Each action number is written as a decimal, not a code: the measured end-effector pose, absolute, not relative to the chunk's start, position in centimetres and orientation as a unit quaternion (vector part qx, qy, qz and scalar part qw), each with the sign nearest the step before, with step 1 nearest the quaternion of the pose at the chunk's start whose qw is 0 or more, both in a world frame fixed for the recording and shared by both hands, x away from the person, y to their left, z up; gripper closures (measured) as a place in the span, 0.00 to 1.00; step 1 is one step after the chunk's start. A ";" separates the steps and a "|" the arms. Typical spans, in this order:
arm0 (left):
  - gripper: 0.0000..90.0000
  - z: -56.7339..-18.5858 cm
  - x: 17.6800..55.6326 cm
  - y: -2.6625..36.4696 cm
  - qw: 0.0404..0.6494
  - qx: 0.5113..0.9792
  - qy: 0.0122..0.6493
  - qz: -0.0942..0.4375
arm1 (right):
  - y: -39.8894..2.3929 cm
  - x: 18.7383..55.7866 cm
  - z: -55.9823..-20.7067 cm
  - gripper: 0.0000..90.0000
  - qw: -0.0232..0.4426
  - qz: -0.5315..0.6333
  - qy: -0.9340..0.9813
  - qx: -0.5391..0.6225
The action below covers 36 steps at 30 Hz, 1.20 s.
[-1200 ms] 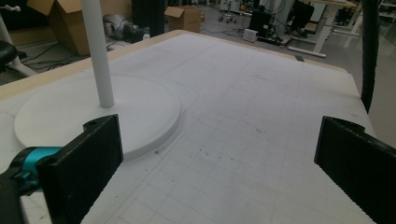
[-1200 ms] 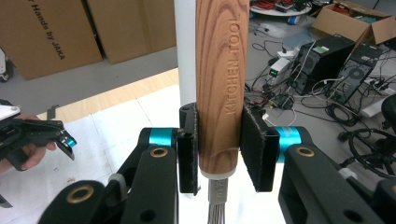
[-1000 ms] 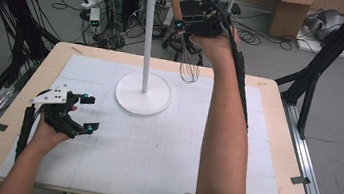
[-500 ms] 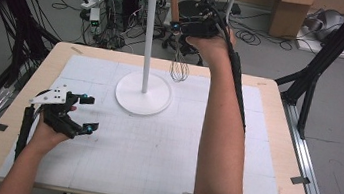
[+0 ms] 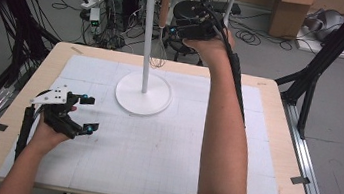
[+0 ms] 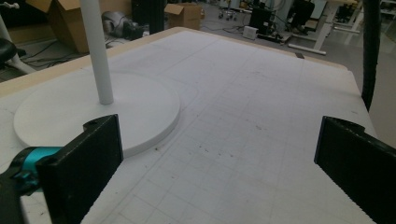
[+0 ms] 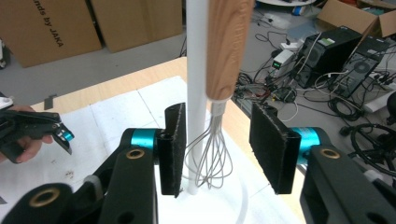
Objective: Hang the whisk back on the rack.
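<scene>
A whisk [image 5: 165, 5] with a wooden handle hangs from a hook at the top of the white stand [image 5: 148, 43], close beside its pole. My right gripper [image 5: 172, 30] is raised level with the handle. Its jaws have just been opening. In the right gripper view the whisk [image 7: 227, 46] hangs between the pads of my right gripper [image 7: 218, 109] with a gap on each side, so the gripper is open. My left gripper [image 5: 89, 113] rests low on the mat at the left, open and empty, and it faces the stand's base [image 6: 70, 112].
The stand's round base [image 5: 143, 94] sits on a white gridded mat [image 5: 163, 151] that covers a wooden table [image 5: 281, 96]. Black frame legs [image 5: 315, 65] flank the table. Computers, cables and cardboard boxes [image 5: 292, 12] lie on the floor behind it.
The whisk's wire head has swung left toward the pole. The right jaws have parted from the handle. The left gripper has stayed where it was.
</scene>
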<state>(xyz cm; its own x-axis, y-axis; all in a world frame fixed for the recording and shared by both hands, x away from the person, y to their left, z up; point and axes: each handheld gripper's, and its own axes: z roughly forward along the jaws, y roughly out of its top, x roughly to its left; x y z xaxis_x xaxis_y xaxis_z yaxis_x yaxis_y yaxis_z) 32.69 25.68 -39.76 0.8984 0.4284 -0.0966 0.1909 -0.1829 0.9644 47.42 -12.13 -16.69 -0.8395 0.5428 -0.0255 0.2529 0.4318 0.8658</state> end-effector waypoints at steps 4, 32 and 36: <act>0.02 -39.8 32.7 25.6 0.606 0.763 0.203 0.098 | -12.4 47.0 -16.7 0.59 0.151 0.479 0.833 0.232; 0.02 -39.9 32.7 25.4 0.597 0.770 0.202 0.098 | -19.0 42.7 -19.2 0.42 0.128 0.524 0.814 0.216; 0.02 -39.9 32.7 25.4 0.599 0.768 0.203 0.097 | -19.5 42.1 -19.6 0.39 0.127 0.526 0.813 0.216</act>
